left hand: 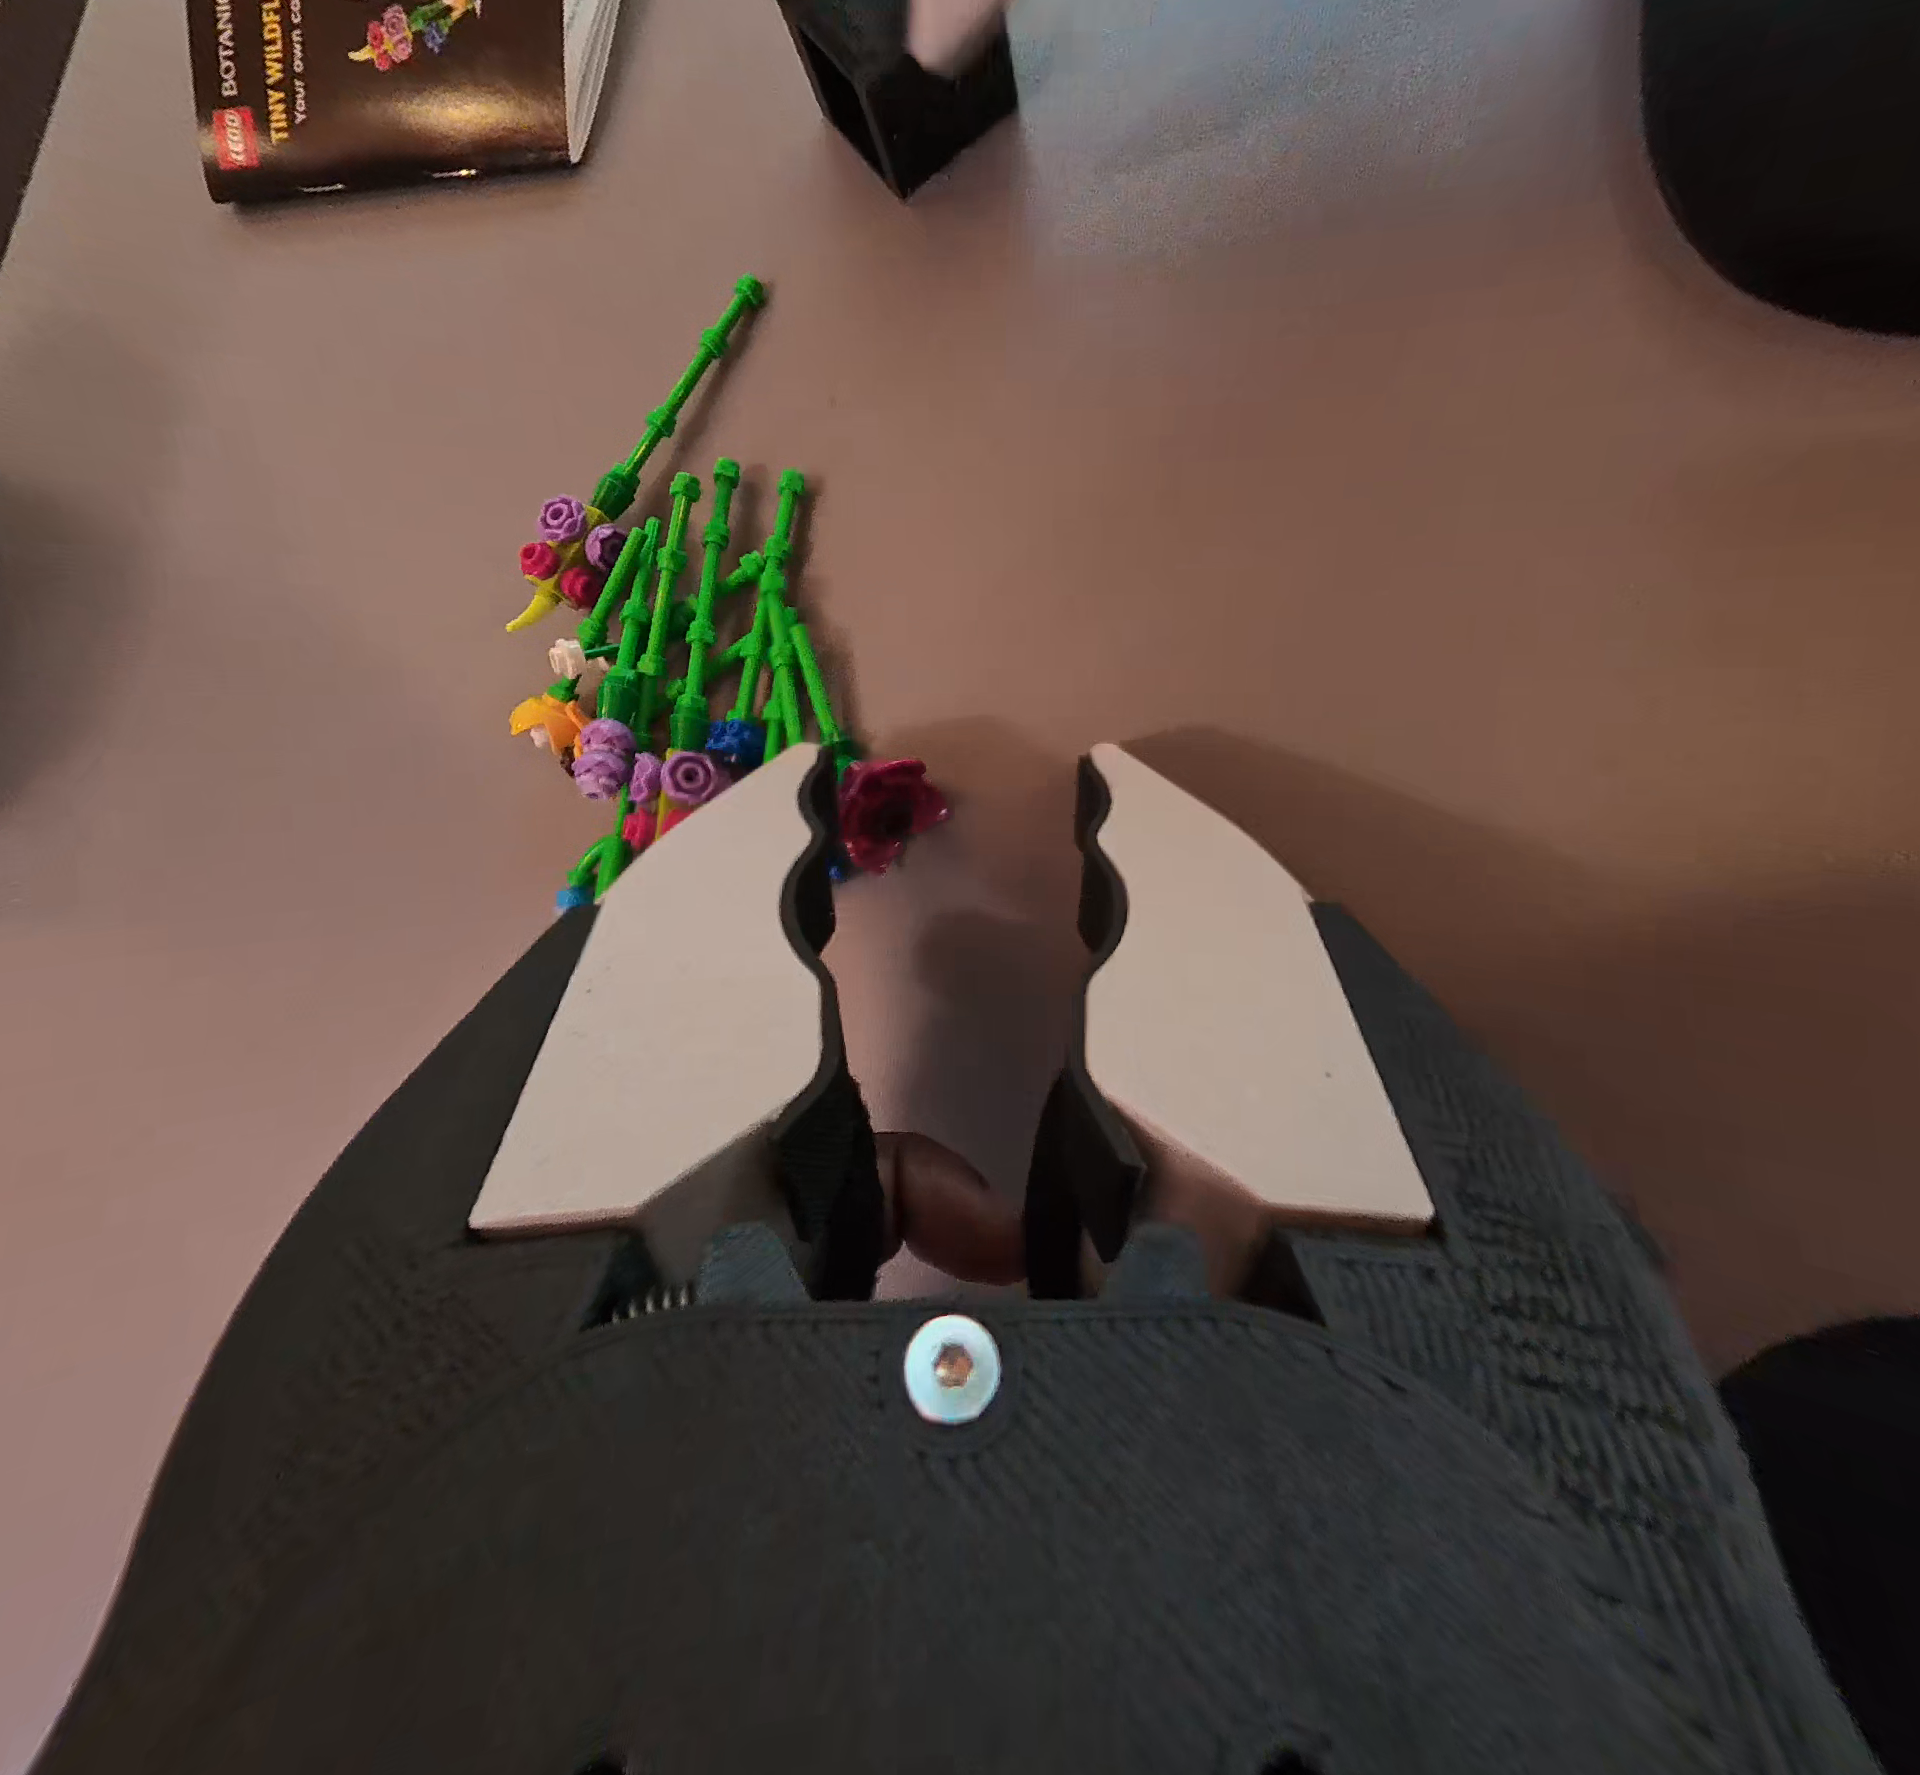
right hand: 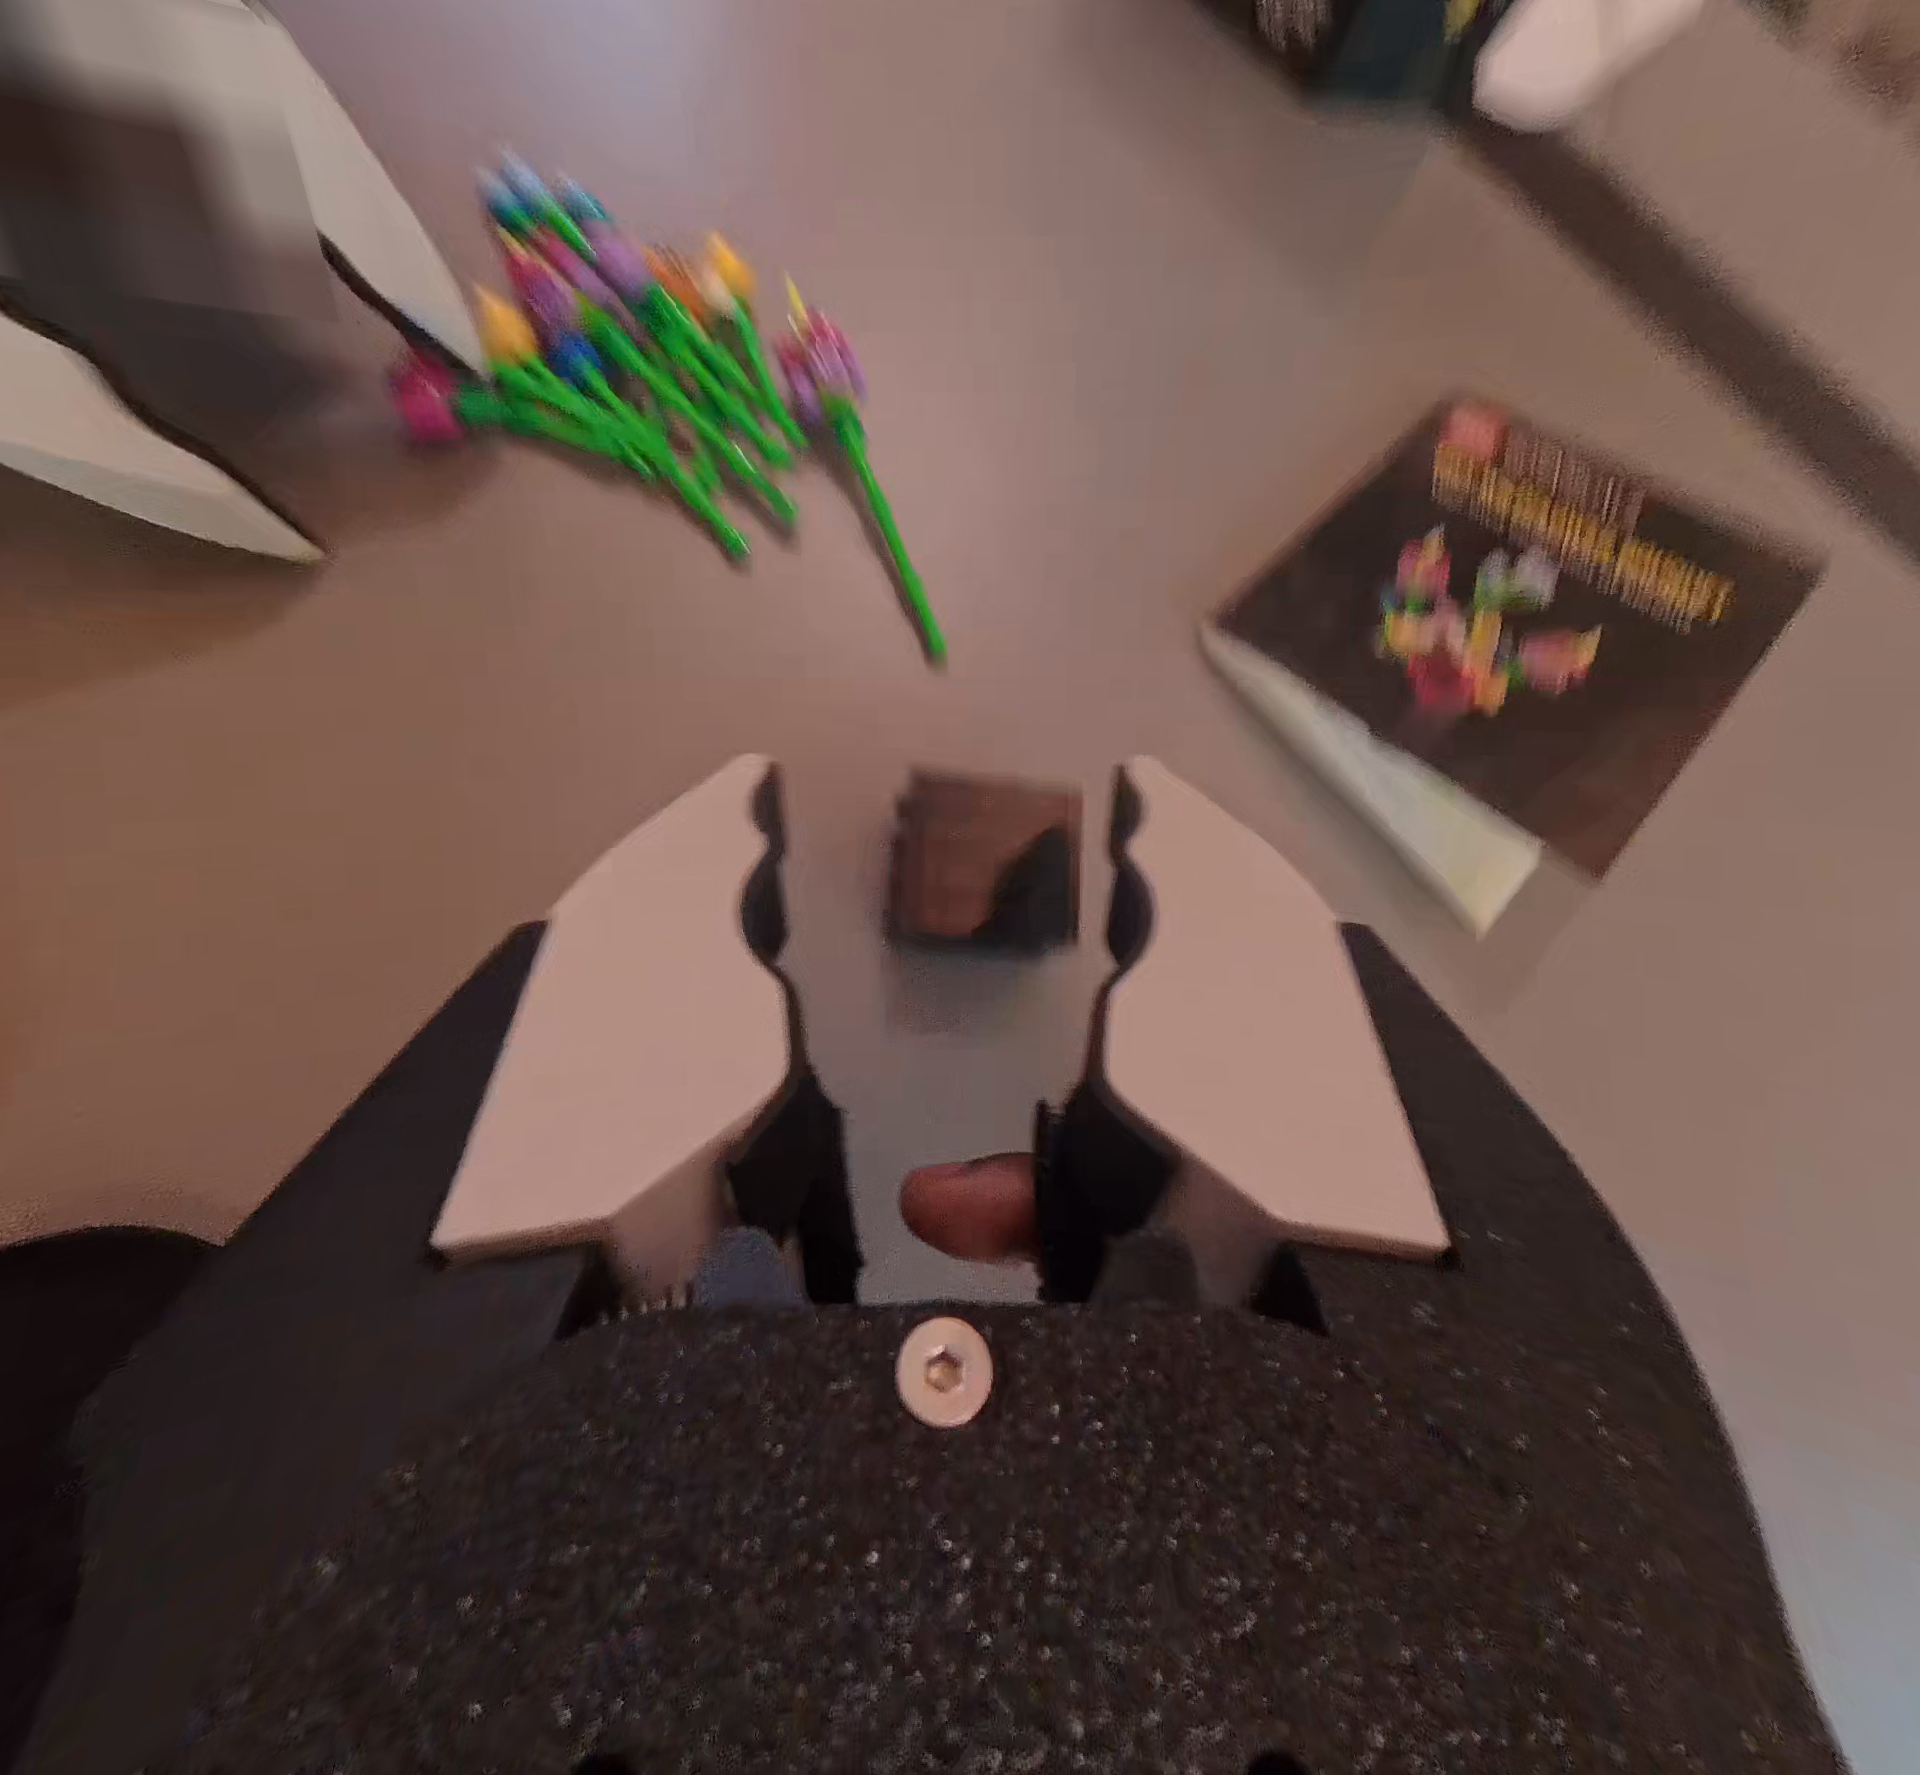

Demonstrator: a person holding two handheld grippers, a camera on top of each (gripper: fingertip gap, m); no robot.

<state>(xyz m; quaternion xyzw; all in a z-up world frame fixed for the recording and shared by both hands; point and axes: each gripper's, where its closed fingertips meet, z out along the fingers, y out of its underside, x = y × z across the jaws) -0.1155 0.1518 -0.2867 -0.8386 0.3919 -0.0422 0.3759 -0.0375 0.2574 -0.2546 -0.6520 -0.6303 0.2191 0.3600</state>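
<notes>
The left hand-held gripper [left hand: 956,780] was held open and empty above the matte desk [left hand: 1351,582], just beside a pile of green-stemmed plastic brick flowers [left hand: 686,645], stems pointing away. The right hand-held gripper [right hand: 945,790] was spread open over a black, hollow, square block [right hand: 982,858].

A heap of toy flowers [left hand: 675,665] on green stems lies on the brownish table [left hand: 1351,530], just ahead-left of the left gripper [left hand: 956,759], with a dark red bloom [left hand: 891,811] at its left fingertip. Farther ahead lie a dark booklet [left hand: 384,21] and a hollow black block [left hand: 904,94]. The block shows between the fingertips of the right gripper [right hand: 945,769].
</notes>
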